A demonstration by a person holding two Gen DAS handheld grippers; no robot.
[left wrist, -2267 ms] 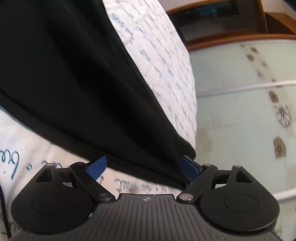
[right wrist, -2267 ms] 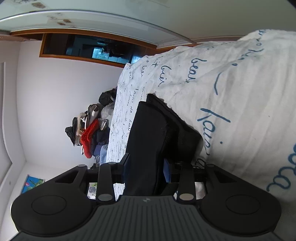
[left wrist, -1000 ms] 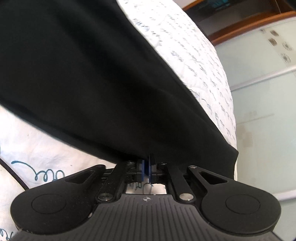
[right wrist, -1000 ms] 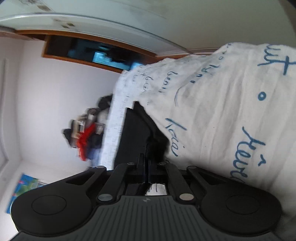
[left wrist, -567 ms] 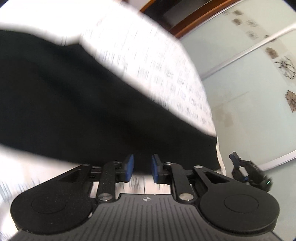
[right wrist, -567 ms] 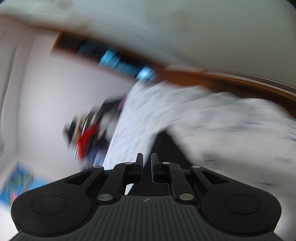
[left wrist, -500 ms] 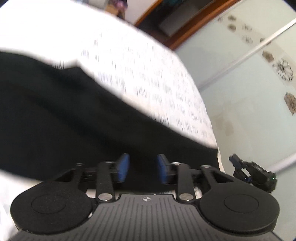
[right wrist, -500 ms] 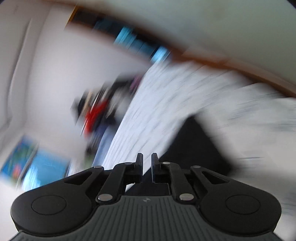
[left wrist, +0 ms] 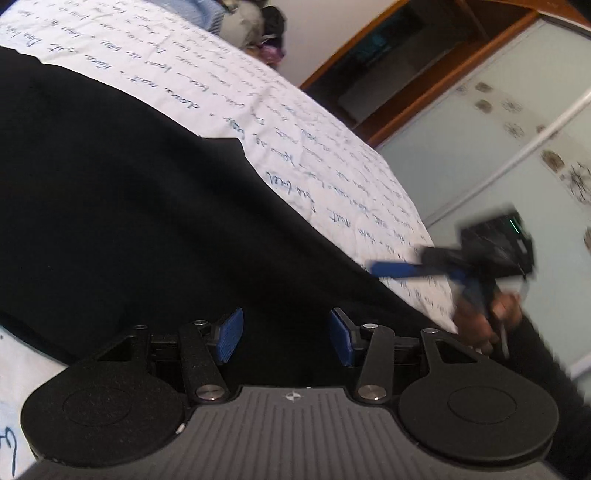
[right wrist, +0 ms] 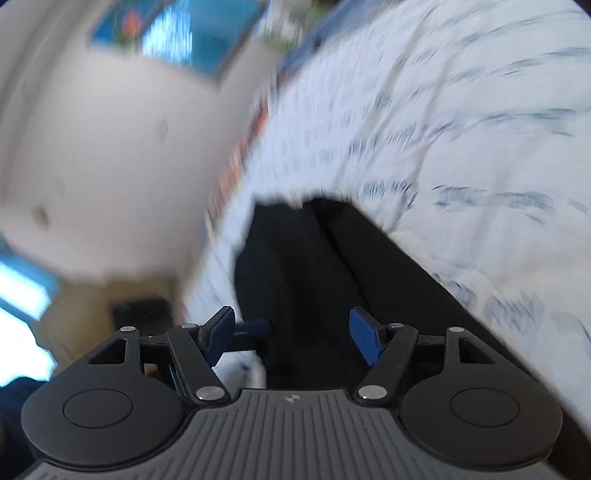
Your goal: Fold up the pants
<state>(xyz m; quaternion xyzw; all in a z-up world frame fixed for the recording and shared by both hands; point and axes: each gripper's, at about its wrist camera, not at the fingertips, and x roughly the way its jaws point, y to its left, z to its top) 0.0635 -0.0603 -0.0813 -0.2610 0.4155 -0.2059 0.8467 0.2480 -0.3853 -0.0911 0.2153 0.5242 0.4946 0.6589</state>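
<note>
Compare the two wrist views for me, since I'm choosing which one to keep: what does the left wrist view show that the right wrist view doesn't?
Left wrist view only: the right gripper from outside, the hand holding it, a glass-panelled wardrobe.

Right wrist view only: a blurred blue picture on the wall.

Both: black pants lying on the script-printed sheet, seen past open, empty jaws that have just been opening.

pants (left wrist: 129,192) on bedsheet (left wrist: 332,155), wardrobe (left wrist: 480,122) beyond
</note>
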